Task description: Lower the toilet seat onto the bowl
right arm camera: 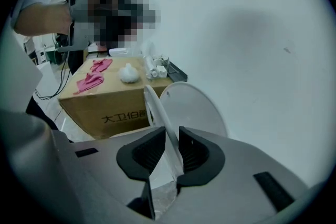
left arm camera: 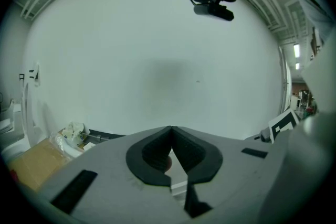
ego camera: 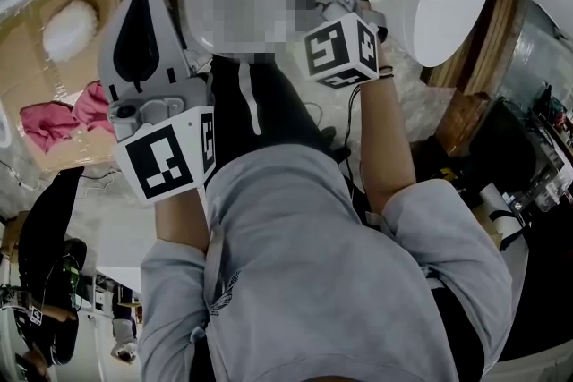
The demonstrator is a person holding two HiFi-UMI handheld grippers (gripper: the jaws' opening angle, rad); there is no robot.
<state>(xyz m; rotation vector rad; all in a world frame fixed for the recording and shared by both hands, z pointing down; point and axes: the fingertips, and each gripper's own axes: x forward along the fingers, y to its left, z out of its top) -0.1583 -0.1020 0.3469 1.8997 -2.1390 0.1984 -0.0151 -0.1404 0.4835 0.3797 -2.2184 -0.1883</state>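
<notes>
The right gripper [right arm camera: 171,135] has its fingers [right arm camera: 148,152] clamped on the thin white rim of the toilet seat [right arm camera: 156,110]. The seat stands up on edge and runs away from the camera between the two dark pads. Just behind it, and close against it, the rounded toilet lid [right arm camera: 195,108] also stands raised before a plain white wall [right arm camera: 252,34].

To the left of the seat is a cardboard box [right arm camera: 102,110]. On its top lie two pink cloths [right arm camera: 93,79], a white fluffy wad [right arm camera: 128,74] and some small white items near the far edge.

The left gripper [left arm camera: 171,132] is held off to the side, pointing at the same bare wall. Its fingers [left arm camera: 152,155] are together, the tips meeting with nothing between them.

In the head view both grippers are out in front of the person's grey-sleeved arms [ego camera: 394,157].
</notes>
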